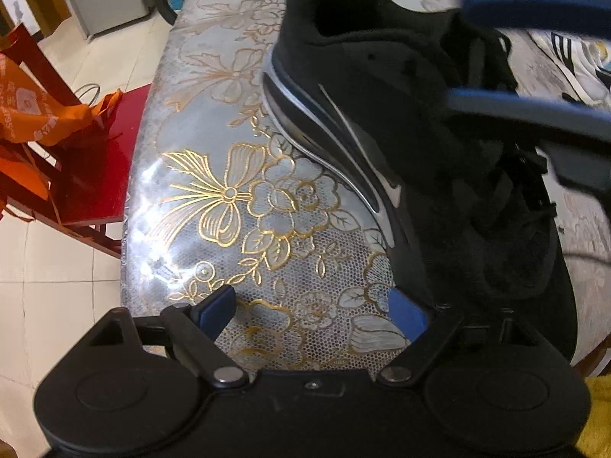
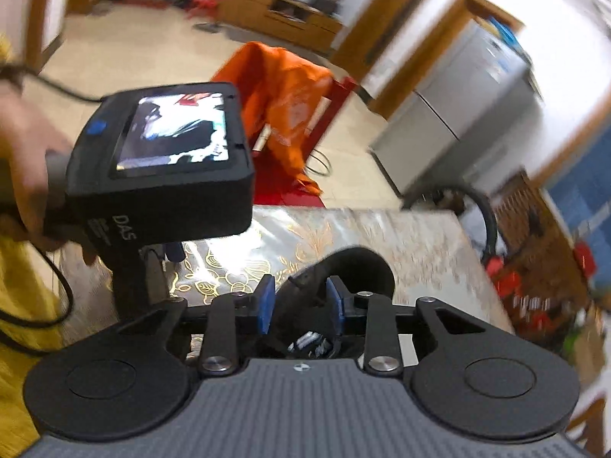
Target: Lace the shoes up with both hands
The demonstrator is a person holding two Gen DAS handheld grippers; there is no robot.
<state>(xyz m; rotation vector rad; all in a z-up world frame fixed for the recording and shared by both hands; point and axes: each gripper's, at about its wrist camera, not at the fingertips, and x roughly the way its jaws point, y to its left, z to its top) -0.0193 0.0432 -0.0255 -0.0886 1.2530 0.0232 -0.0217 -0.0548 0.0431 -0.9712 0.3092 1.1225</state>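
The left tongs (image 1: 311, 307) are wide open and hold nothing; between their blue pads (image 1: 405, 313) only the flowered bench (image 1: 214, 175) shows. The right pad lies just beside the toe of the black shoe (image 1: 401, 114), and I cannot tell if it touches. The shoe stands on the bench, its heel away from the left camera, its black laces (image 1: 496, 65) loose over the tongue.

The right tongs (image 2: 301, 305) are partly open, over the mouth of the shoe (image 2: 355, 267). The picture is blurred, so I cannot tell if something thin is between the pads (image 2: 267, 301). In the left view the right tongs (image 1: 462, 49) reach in from the right, with the laces between the fingers.

The left device with its small screen (image 2: 175, 133) is in a hand (image 2: 26, 145). Beyond the bench stands a red chair (image 1: 95, 160) with orange cloth (image 1: 23, 114) on it.
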